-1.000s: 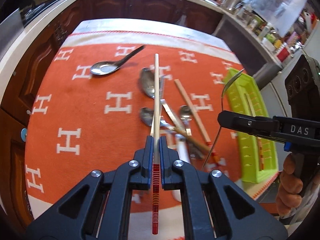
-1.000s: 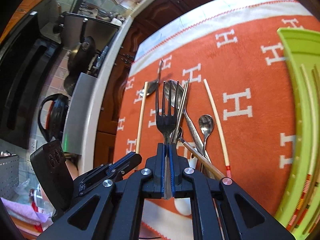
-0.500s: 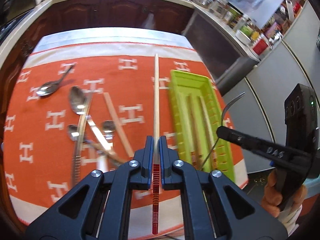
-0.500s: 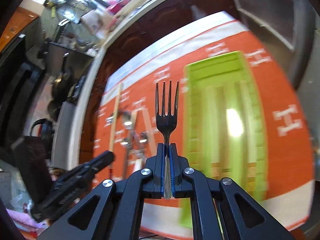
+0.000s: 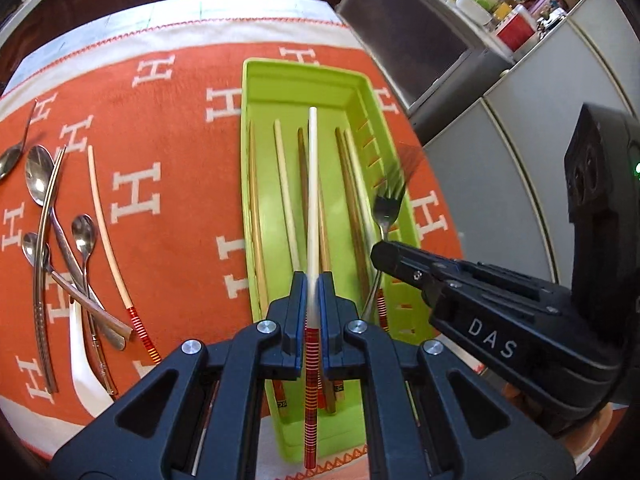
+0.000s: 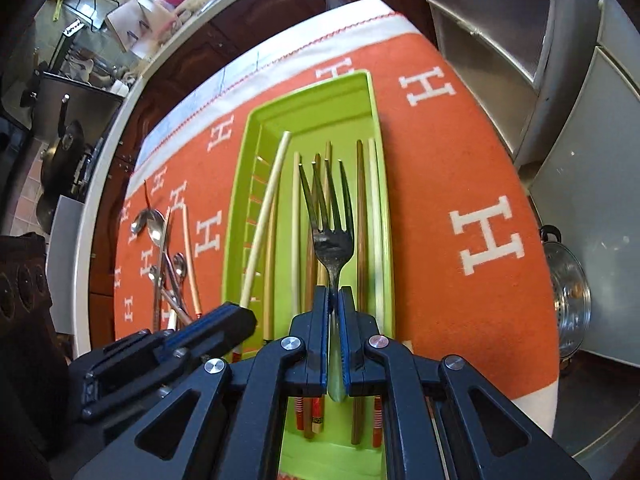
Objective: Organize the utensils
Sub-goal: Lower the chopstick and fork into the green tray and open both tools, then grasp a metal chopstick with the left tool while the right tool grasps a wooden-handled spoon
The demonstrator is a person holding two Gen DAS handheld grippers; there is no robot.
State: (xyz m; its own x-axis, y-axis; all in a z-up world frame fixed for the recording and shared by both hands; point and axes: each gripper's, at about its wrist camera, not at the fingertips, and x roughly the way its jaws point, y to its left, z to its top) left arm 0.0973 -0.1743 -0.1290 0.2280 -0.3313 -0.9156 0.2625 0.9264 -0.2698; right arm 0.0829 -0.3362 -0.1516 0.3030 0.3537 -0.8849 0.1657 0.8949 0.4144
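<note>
My left gripper (image 5: 312, 280) is shut on a pale chopstick (image 5: 312, 184) with a red-striped end, held lengthwise over the green tray (image 5: 304, 76). Several chopsticks (image 5: 286, 192) lie in that tray. My right gripper (image 6: 334, 298) is shut on a metal fork (image 6: 330, 216), tines pointing away, above the same green tray (image 6: 308, 104). In the left wrist view the right gripper (image 5: 380, 254) sits just right of mine, with the fork (image 5: 388, 208) over the tray's right side. In the right wrist view the left gripper (image 6: 236, 318) shows at lower left with its chopstick (image 6: 266, 208).
On the orange cloth (image 5: 168, 240) left of the tray lie several spoons (image 5: 38, 176), another striped chopstick (image 5: 108, 240) and a white spoon (image 5: 82, 360). Grey cabinets (image 5: 520, 128) stand beyond the table's right edge. A steel pot (image 6: 568, 300) sits low at the right.
Both grippers have swept to the right from over the pile of utensils to above the green tray, each still holding its item. The tray now fills the middle of both views.
</note>
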